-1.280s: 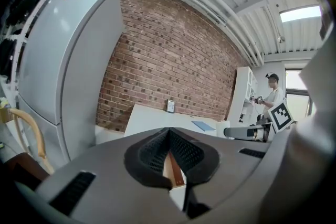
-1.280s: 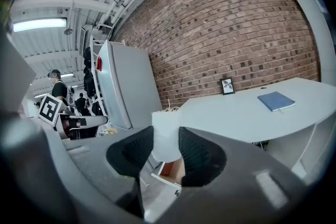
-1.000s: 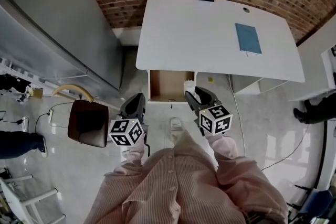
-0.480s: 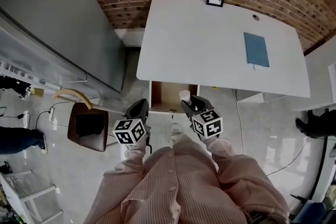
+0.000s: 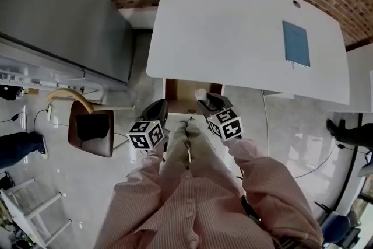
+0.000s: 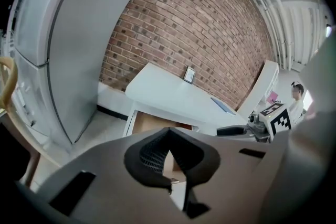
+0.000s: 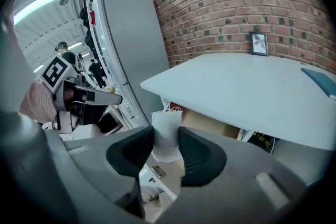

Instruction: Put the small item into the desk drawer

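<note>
Only the right gripper view is showing the ragged top of the white small item (image 7: 166,124), clamped between the fingers of the right gripper (image 7: 167,143); the left gripper (image 6: 168,136) is pressing its jaws together, empty.

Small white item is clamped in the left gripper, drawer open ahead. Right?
No. The small white item is clamped in the right gripper, not the left, as the right gripper view shows. The drawer is open ahead.

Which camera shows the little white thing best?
The right gripper view: the small white cylindrical item looms large, pinched in the right gripper. The head view shows only its top; the left gripper view misses it.
</note>
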`<action>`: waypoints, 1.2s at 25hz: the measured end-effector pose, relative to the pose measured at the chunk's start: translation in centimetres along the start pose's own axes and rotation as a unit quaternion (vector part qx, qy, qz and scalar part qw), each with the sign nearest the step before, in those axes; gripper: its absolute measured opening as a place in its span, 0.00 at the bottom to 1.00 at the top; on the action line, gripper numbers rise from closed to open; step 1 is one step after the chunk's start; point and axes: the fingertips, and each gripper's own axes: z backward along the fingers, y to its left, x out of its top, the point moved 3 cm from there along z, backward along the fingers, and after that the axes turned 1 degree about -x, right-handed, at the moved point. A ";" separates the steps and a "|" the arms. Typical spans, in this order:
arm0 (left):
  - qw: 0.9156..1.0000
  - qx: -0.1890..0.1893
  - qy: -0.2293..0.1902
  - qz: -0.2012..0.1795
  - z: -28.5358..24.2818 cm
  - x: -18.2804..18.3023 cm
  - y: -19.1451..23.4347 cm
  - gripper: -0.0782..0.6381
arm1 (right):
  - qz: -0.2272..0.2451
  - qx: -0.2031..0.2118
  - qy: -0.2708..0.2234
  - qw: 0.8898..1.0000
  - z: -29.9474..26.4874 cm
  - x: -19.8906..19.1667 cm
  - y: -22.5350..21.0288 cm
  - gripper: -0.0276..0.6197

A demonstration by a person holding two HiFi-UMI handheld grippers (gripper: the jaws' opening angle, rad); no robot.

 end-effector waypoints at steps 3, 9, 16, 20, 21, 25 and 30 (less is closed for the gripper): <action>1.000 -0.006 0.018 0.008 -1.7 -1.1 0.8 0.11 | 0.020 -0.008 0.026 0.999 -2.2 -1.3 -0.5 0.27; 0.998 -0.007 0.044 0.032 -4.2 -3.9 3.0 0.11 | 0.029 -0.016 0.072 0.997 -6.7 -4.2 -1.0 0.27; 0.998 -0.013 0.035 0.049 -7.4 -5.2 5.4 0.11 | 0.089 -0.013 0.100 0.991 -11.7 -5.9 -2.2 0.27; 0.998 -0.014 0.035 0.055 -8.6 -6.1 6.2 0.11 | 0.122 -0.015 0.118 0.985 -13.9 -6.8 -3.3 0.27; 0.998 -0.014 0.034 0.059 -8.8 -6.4 6.3 0.11 | 0.127 -0.012 0.122 0.984 -14.5 -7.1 -3.4 0.27; 0.997 -0.017 0.031 0.065 -9.8 -6.9 6.4 0.11 | 0.142 -0.003 0.145 0.979 -16.3 -8.5 -4.2 0.27; 0.997 -0.020 0.032 0.066 -10.7 -7.4 6.4 0.11 | 0.156 0.005 0.179 0.971 -18.1 -10.5 -4.9 0.27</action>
